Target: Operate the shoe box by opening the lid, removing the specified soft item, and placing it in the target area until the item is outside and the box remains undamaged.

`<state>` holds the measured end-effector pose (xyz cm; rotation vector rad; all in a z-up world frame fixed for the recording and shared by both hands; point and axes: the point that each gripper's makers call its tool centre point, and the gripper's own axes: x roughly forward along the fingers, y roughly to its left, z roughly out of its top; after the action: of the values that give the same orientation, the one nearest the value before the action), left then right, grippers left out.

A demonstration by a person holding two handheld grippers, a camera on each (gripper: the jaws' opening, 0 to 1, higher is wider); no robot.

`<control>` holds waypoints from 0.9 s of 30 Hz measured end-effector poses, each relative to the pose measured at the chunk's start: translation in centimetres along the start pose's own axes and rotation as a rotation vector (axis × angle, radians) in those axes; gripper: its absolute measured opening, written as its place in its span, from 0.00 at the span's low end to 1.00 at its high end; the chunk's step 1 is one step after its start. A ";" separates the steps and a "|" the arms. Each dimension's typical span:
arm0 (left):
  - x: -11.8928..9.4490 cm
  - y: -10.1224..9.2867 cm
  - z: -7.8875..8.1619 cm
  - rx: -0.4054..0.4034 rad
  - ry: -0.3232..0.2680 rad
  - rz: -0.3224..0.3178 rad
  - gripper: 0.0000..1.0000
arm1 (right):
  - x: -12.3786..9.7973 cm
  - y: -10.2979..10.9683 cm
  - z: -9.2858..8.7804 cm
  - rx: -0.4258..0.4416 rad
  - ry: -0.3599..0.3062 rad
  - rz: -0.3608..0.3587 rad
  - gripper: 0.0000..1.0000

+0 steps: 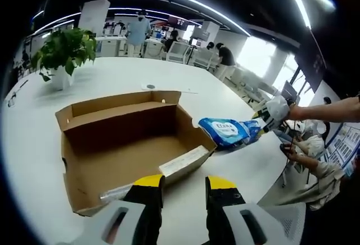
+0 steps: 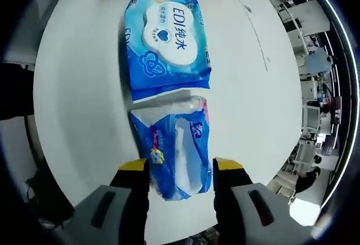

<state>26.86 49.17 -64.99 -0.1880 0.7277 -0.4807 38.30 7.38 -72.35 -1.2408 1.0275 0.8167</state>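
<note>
A wide white worktop (image 1: 34, 143) carries an open cardboard shoe box (image 1: 129, 143), its lid flap (image 1: 121, 103) folded back on the far side. Inside, against the near wall, lie a long pale carton (image 1: 184, 161) and a clear wrapped piece (image 1: 117, 192); what that piece is cannot be told. A potted plant (image 1: 63, 50) stands well apart on the far left of the worktop, and people stand among desks in the background. To the right, beyond the worktop edge, a person sits with hands raised.

In the left gripper view the left tongs (image 1: 184, 186) hover just before the box's near wall, jaws spread with a gap between the yellow tips, holding nothing and touching nothing.

A blue wet-wipe pack (image 1: 225, 130) lies on the worktop just beside the box's right corner, outside it. The right tongs (image 1: 264, 115) meet the pack's right-hand end, with a bare forearm behind them.

In the right gripper view the right tongs (image 2: 181, 167) are spread around a second blue soft pack (image 2: 177, 149), its sides against both jaws. Whether they squeeze it I cannot tell. The flat wet-wipe pack (image 2: 167, 39) lies just beyond, label up, their ends touching
</note>
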 end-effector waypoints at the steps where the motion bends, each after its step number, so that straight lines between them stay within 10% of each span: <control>1: -0.1 0.1 0.0 0.000 -0.001 -0.001 0.29 | -0.2 0.0 0.0 0.010 -0.002 -0.002 0.42; 15: -2.2 2.2 -0.8 -0.009 -0.017 -0.006 0.29 | -2.5 0.8 1.1 0.096 -0.011 -0.025 0.41; 27: -3.9 4.1 -1.4 -0.023 -0.039 0.002 0.29 | -4.6 1.1 5.9 0.256 -0.118 -0.026 0.43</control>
<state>24.84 54.66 -64.99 -0.2180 0.6952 -0.4652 36.72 13.58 -68.33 -0.9758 0.9849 0.7055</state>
